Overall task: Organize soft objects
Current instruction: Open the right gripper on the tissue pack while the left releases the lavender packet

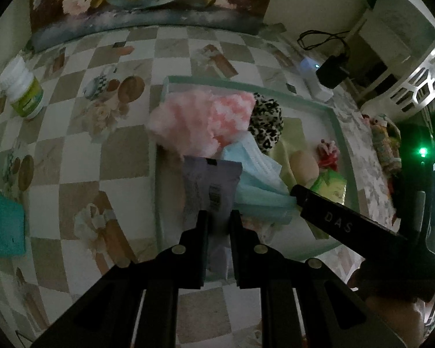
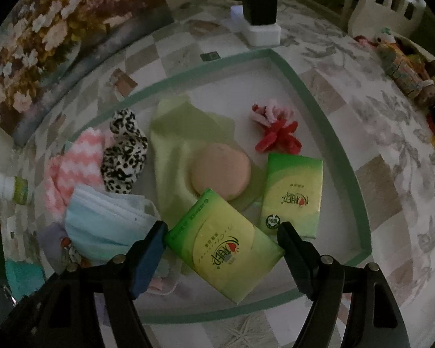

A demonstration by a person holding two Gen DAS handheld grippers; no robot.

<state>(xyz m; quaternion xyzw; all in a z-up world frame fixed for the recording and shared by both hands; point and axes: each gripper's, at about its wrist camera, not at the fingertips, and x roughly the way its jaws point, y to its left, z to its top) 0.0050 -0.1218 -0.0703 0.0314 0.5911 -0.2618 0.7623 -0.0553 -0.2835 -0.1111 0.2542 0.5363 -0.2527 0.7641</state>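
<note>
Two green-and-yellow tissue packets: one (image 2: pixel 224 246) between fingers of right gripper (image 2: pixel 221 249), other (image 2: pixel 293 192) flat in tray beside it. One pale lilac flat plastic packet (image 1: pixel 210 187), barcode showing, pinched by left gripper (image 1: pixel 219 243), jaws nearly closed, over near-left part of white tray with green rim (image 2: pixel 327 116). Right gripper's jaws wide, straddling first packet; cannot tell if pads press it. In tray also: one blue face mask (image 2: pixel 107 220), one pink-white fuzzy cloth (image 1: pixel 200 119), one leopard-print scrunchie (image 2: pixel 124 156), one lime cloth (image 2: pixel 174 145), one round peach pad (image 2: pixel 220 171), one red-pink chenille bow (image 2: pixel 275 130).

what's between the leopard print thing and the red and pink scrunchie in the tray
In the right wrist view, a pale green cloth lies between the leopard print piece and the scrunchie.
</note>
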